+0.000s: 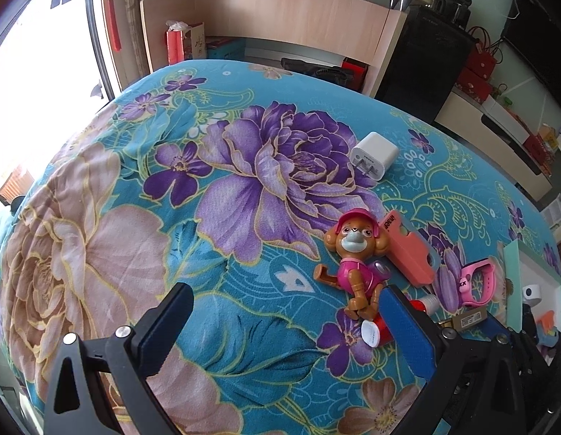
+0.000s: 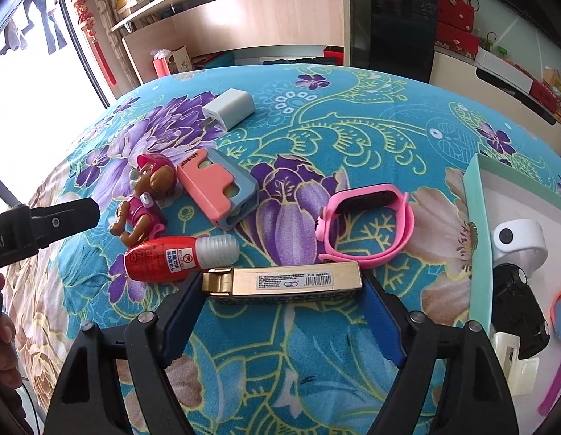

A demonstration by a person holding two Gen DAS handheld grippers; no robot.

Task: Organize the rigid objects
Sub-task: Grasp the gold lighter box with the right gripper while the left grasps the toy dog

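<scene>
The right gripper (image 2: 282, 286) straddles the gold lighter (image 2: 285, 282) on the floral bedspread (image 2: 316, 344) — jaws wide, pads at its ends. The left gripper (image 1: 291, 311) hangs wide and empty, toy dog (image 1: 356, 261) at two o'clock.

Gold lighter (image 2: 284, 282) lies flat beside pink watch (image 2: 367, 224).
</scene>
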